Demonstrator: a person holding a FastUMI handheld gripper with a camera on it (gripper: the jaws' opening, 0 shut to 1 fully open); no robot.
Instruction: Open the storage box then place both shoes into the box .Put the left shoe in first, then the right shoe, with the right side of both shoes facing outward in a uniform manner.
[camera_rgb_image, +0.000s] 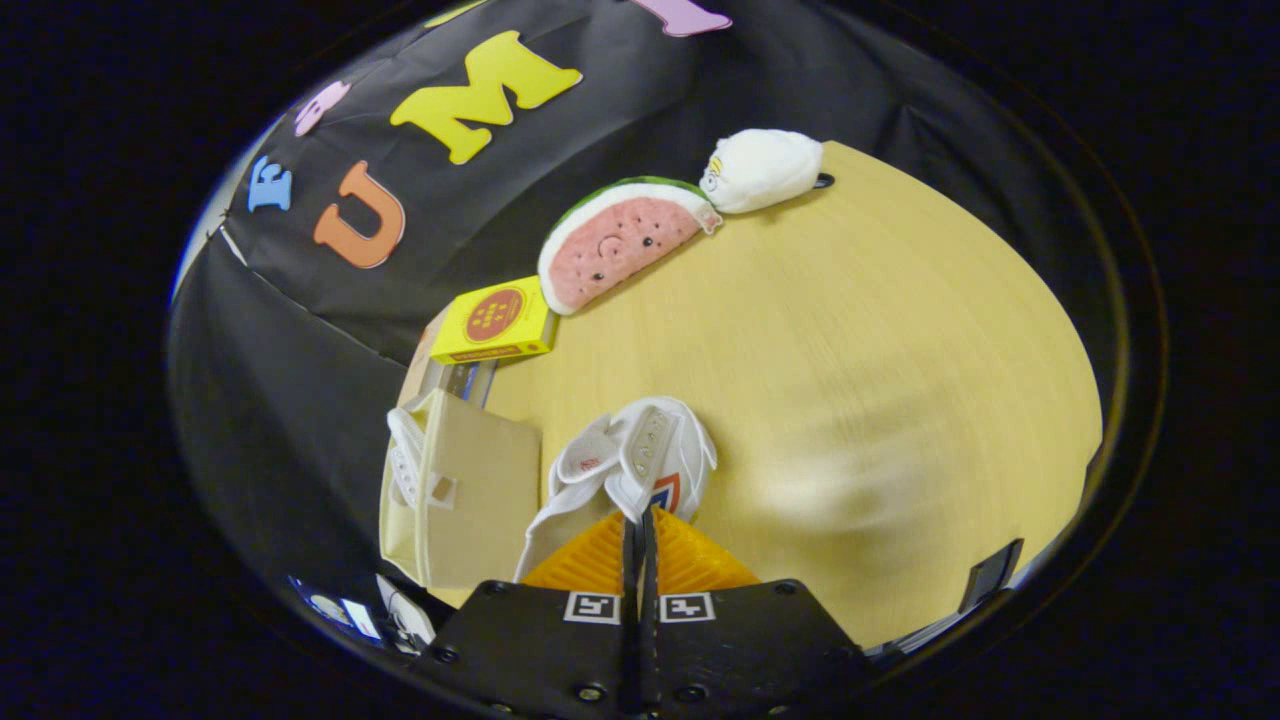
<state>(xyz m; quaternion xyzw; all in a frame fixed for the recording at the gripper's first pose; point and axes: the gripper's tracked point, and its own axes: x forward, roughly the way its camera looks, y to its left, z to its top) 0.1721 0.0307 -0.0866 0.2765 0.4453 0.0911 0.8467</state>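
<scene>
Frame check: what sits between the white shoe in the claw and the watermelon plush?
Nothing: in the gripper view that stretch is bare table. The claw is shut on the white shoe; the watermelon plush lies beyond.

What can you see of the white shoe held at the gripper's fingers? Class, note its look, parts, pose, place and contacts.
The white shoe looks like a canvas or leather sneaker with a row of eyelets, a loose tongue and a red and blue mark on its side. It hangs tilted just ahead of the gripper, whose fingers are closed together on its upper edge. It sits above the wooden table, right beside the cream storage box, where another white shoe already shows. Its sole is hidden.
</scene>
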